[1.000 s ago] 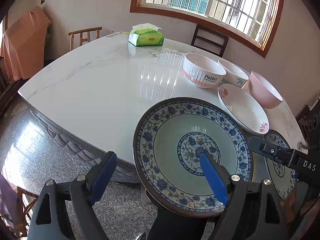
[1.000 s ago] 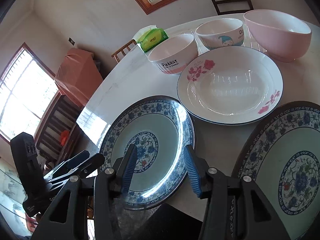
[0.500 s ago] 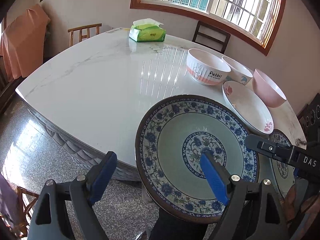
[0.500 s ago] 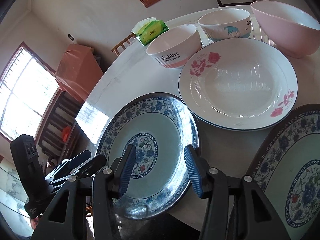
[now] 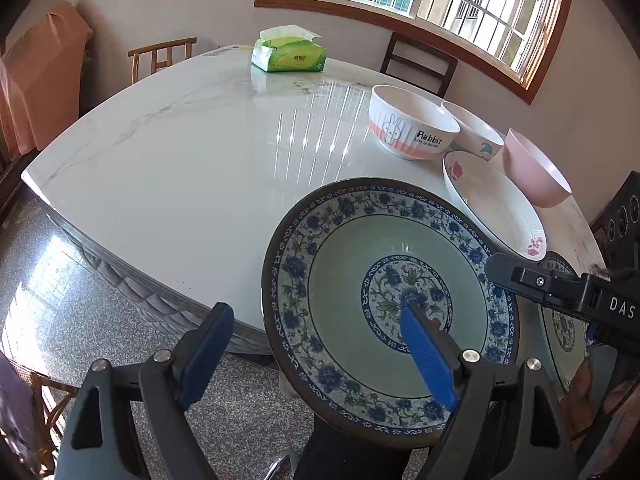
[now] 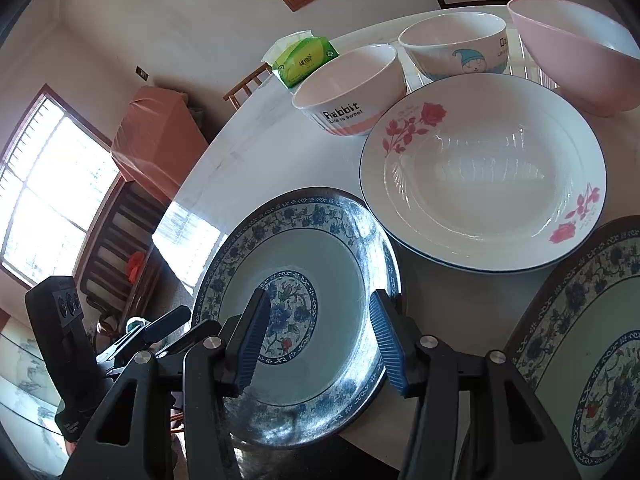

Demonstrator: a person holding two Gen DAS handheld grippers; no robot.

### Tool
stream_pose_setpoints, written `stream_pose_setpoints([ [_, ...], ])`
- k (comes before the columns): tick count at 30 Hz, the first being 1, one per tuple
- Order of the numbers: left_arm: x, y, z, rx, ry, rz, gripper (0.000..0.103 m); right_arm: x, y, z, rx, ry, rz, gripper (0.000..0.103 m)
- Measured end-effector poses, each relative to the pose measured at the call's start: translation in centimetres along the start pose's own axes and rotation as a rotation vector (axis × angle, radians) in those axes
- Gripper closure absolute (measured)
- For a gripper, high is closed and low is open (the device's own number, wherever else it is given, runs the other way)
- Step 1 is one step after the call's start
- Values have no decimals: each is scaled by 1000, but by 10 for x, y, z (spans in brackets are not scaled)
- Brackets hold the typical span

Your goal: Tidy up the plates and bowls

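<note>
A blue-patterned plate [image 5: 372, 280] [image 6: 336, 264] hangs half over the near edge of the marble table [image 5: 192, 160]. My left gripper [image 5: 316, 348] is open; its right finger lies over the plate, its left finger is off the table. My right gripper [image 6: 316, 336] is open, its jaws straddling the plate's near right rim. A white rose plate [image 6: 480, 172], a second blue-patterned plate [image 6: 580, 340], a Rabbit bowl [image 6: 348, 92], a cartoon bowl [image 6: 456, 46] and a pink bowl [image 6: 572, 48] stand beyond.
A green tissue pack [image 5: 288, 50] lies at the table's far side. Wooden chairs [image 5: 160, 58] stand behind the table. The floor [image 5: 60, 280] lies below the near edge.
The blue-patterned plate has shifted nearer and further over the table edge, and both grippers have edged forward over it. Both stay open.
</note>
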State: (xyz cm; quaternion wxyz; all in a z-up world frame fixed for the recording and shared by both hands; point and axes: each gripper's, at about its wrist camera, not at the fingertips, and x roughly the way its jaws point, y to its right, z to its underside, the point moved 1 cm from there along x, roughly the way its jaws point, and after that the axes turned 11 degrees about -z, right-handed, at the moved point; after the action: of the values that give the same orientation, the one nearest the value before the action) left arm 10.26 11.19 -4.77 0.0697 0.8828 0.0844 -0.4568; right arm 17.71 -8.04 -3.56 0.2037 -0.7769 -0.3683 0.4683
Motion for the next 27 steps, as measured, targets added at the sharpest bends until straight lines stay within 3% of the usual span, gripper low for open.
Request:
stream_pose_setpoints([
  [2,2,-2,1,-10,-8,5,18,2,-1,-1,-4,-1,5,54],
  [4,5,-4,1,-14,-18,-1,28,3,-2,-1,-12,-1,13,53],
  [7,11,-4,2,-11,-47,11,52,6,-4,-1,-24,-10,26,57],
  [9,10,-3,2,-7,-39,-3,57,12,-2,0,-18,-33,25,73],
  [12,11,-5,3,-8,-27,-21,65,23,-1,3,-31,-58,49,87],
  [17,12,-10,0,-18,-31,-10,68,25,-5,4,-42,-51,60,90],
  [22,12,-11,1,-10,-22,-11,68,3,-12,4,-103,11,152,81],
  [24,12,-11,0,-9,-21,-13,68,1,-8,2,-106,8,154,74],
  [27,12,-11,1,-9,-20,-11,68,4,-5,-2,-100,-7,146,74],
])
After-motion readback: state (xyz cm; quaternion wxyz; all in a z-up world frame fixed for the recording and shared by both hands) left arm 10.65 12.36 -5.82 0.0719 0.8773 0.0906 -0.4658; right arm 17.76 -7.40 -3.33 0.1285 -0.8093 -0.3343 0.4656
